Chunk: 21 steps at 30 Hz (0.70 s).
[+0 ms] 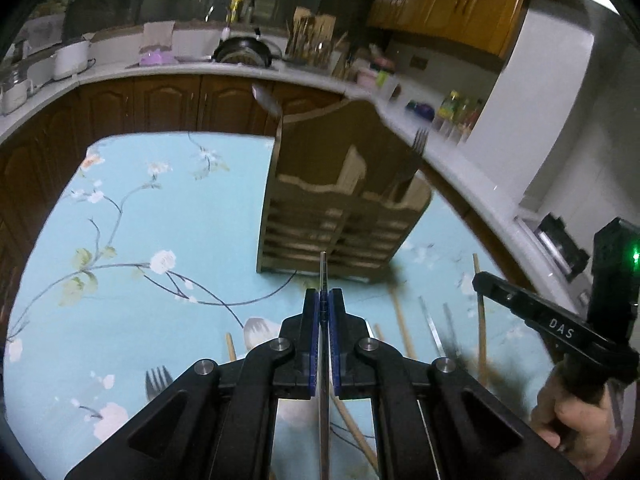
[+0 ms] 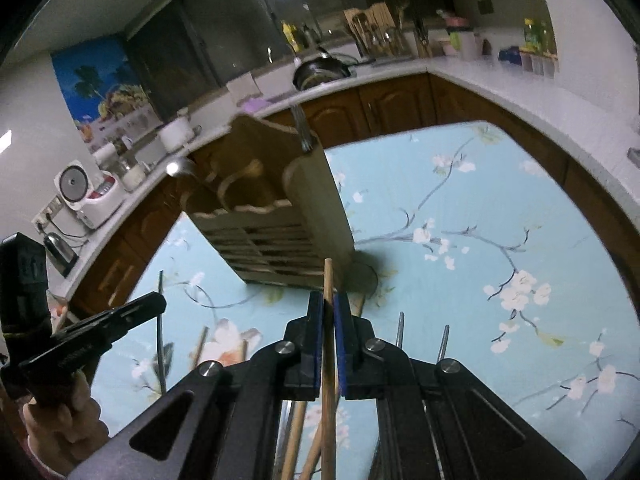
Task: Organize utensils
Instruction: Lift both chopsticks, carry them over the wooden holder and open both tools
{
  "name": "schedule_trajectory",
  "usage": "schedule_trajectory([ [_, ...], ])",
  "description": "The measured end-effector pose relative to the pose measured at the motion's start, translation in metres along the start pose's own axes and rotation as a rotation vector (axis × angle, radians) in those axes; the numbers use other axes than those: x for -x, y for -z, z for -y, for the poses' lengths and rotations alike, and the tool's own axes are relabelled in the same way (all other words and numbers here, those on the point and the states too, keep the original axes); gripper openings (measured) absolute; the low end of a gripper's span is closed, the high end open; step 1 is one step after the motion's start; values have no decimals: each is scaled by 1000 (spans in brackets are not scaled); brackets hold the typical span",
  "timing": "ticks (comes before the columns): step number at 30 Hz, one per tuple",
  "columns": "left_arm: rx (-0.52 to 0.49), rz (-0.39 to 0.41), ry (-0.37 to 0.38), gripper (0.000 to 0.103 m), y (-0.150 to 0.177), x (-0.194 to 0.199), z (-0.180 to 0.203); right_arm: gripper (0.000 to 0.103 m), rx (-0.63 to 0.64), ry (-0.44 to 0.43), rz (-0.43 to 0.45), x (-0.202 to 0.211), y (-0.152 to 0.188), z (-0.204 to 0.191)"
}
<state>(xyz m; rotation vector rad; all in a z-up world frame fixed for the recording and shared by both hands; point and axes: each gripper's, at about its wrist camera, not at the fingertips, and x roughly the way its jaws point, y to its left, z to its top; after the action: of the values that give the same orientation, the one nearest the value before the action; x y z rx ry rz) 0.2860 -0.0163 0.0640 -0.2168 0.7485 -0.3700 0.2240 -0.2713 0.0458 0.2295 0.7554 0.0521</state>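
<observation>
Utensils lie scattered on the floral-clothed table (image 1: 132,208), nearest the cameras: a fork (image 1: 158,380), a spoon (image 1: 256,332), wooden chopsticks (image 1: 480,320) and metal chopsticks (image 2: 442,340). The left hand-held gripper (image 1: 325,300) is clamped on a thin metal chopstick (image 1: 323,270) whose tip pokes out beyond its blue pads. The right hand-held gripper (image 2: 329,304) is clamped on a wooden chopstick (image 2: 328,276). Beyond both stands the wooden utensil holder (image 1: 340,216), with a fork (image 1: 419,142) and a spoon (image 1: 267,100) upright in its compartments. Behind runs the kitchen counter (image 1: 168,70).
</observation>
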Motion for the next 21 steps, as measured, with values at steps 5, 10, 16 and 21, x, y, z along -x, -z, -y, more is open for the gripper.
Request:
schedule_trajectory([
  [5, 2, 69, 22, 3, -3, 44, -6, 5, 20, -19, 83, 32, -10, -18],
  [10, 1, 139, 35, 3, -1, 79, -9, 5, 42, -27, 175, 58, -23, -29],
  [16, 2, 181, 39, 3, 1, 90, -13, 5, 54, -34, 219, 70, -29, -36],
  [21, 0, 197, 38, 3, -2, 91, -13, 5, 55, -38, 226, 68, -32, -36],
])
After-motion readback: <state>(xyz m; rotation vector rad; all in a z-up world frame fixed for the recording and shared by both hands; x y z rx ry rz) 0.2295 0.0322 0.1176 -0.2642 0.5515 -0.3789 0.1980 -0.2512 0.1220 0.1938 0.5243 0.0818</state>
